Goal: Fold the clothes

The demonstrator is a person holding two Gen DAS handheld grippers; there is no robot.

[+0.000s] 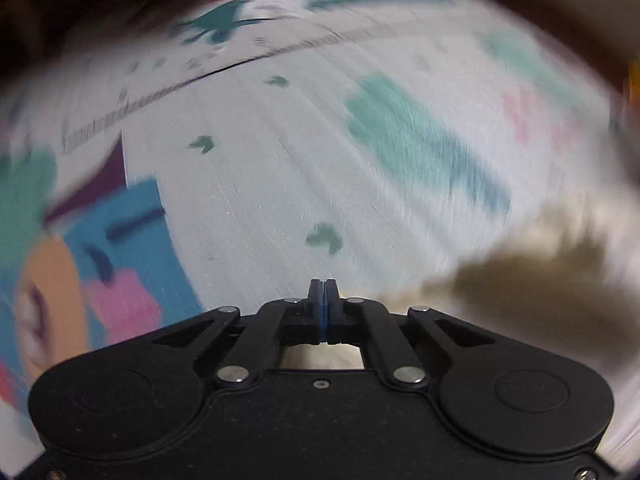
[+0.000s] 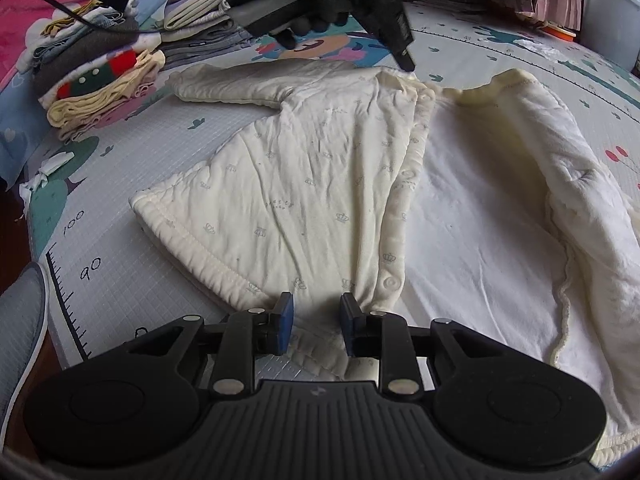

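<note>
Item: cream quilted baby jacket (image 2: 320, 168), crown-printed. You are seeing it lying flat and open, left front panel folded across the white lining, one sleeve stretching far-left, the snap placket running down its middle.

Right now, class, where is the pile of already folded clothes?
In the right wrist view, the folded clothes pile sits at upper left on the play mat, left of the cream garment and its outstretched sleeve.

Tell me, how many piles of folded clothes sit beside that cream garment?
2: a cream pile topped by a red-green piece left of the cream garment, and a grey-white pile behind. Others may be hidden.
</note>
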